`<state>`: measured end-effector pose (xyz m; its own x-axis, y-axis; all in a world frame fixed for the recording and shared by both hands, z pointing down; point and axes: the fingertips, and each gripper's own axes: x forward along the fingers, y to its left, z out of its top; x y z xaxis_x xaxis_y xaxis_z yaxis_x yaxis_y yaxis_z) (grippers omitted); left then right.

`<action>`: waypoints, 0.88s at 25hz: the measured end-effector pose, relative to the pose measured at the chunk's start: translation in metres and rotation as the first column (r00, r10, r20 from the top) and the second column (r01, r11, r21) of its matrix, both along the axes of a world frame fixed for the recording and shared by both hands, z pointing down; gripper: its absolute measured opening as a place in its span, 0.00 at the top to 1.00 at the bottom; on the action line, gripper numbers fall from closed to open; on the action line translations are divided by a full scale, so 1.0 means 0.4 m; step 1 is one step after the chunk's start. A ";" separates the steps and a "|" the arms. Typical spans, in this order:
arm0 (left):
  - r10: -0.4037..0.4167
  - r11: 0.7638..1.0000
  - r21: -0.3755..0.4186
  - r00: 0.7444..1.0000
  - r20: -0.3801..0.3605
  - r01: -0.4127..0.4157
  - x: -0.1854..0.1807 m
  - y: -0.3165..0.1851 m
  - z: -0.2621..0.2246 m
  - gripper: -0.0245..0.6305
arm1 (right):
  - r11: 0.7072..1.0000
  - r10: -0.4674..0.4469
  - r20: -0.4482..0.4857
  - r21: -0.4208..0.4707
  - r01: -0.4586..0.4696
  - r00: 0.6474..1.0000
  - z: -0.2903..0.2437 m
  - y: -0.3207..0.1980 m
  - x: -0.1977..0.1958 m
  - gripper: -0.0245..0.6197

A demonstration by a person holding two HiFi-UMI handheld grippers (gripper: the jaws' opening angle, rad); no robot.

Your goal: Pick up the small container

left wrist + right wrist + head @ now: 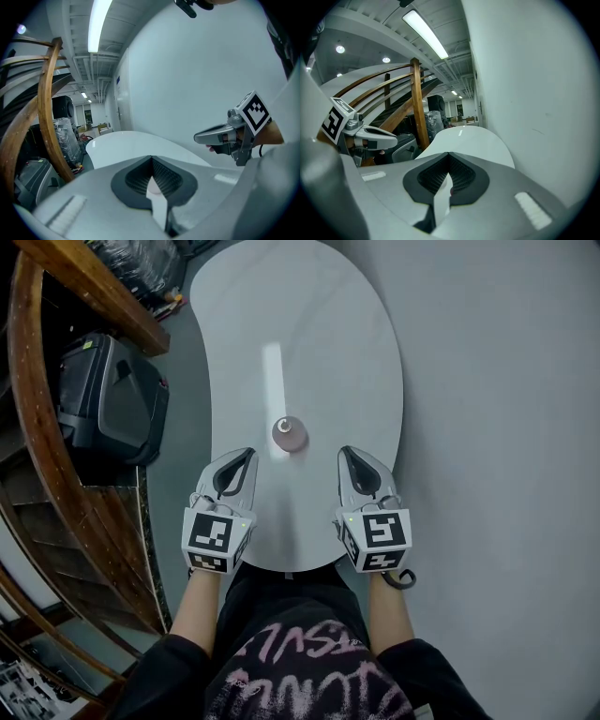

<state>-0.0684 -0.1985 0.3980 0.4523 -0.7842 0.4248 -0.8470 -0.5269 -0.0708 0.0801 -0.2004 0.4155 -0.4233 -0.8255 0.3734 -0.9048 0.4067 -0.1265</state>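
The small container [290, 434], round and pinkish-grey with a lid, stands near the middle of the white kidney-shaped table [309, 334]. My left gripper [250, 453] hovers just to its lower left. My right gripper [343, 451] hovers to its lower right. The container sits between and slightly beyond the two tips, touching neither. Both grippers are shut, their jaws meeting at a point with nothing held. In the left gripper view the shut left gripper [151, 157] hides most of the table, and the right gripper [199, 137] shows at the right. The right gripper view shows the left gripper [393, 138] at its left.
A curved wooden stair railing [37, 427] and a black machine [108, 399] stand left of the table. Grey floor [506, 427] lies to the right. The table's near edge is against the person's body. Wrapped goods [141, 263] sit at the far left.
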 end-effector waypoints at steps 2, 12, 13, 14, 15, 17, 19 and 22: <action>0.004 1.000 0.006 1.000 0.000 -0.004 0.001 -0.001 -0.003 0.96 | 1.000 0.003 -0.002 0.004 -0.003 1.000 0.000 -0.001 0.000 0.95; -0.005 1.000 0.008 0.999 -0.038 0.005 -0.025 -0.029 -0.006 0.96 | 1.000 0.021 -0.015 0.003 -0.021 1.000 0.003 -0.021 -0.015 0.95; -0.008 1.000 0.008 0.999 -0.043 0.009 -0.030 -0.034 -0.008 0.96 | 1.000 0.021 -0.017 0.002 -0.021 1.000 0.000 -0.024 -0.019 0.95; -0.012 1.000 0.007 0.999 -0.050 0.013 -0.035 -0.040 -0.010 0.96 | 1.000 0.022 -0.019 0.002 -0.022 1.000 -0.003 -0.029 -0.022 0.95; -0.016 1.000 0.007 0.998 -0.057 0.016 -0.039 -0.047 -0.012 0.96 | 1.000 0.022 -0.022 0.001 -0.022 1.000 -0.006 -0.033 -0.024 0.95; -0.017 1.000 0.007 0.998 -0.066 0.017 -0.043 -0.057 -0.014 0.96 | 1.000 0.023 -0.030 -0.002 -0.023 0.999 -0.007 -0.038 -0.028 0.95; -0.013 1.000 0.006 0.997 -0.071 0.014 -0.047 -0.064 -0.009 0.96 | 1.000 0.026 -0.037 -0.004 -0.026 0.999 -0.003 -0.040 -0.032 0.95; -0.006 1.000 0.007 0.997 -0.078 0.006 -0.049 -0.074 -0.001 0.96 | 0.999 0.033 -0.043 -0.003 -0.033 0.999 0.002 -0.045 -0.038 0.95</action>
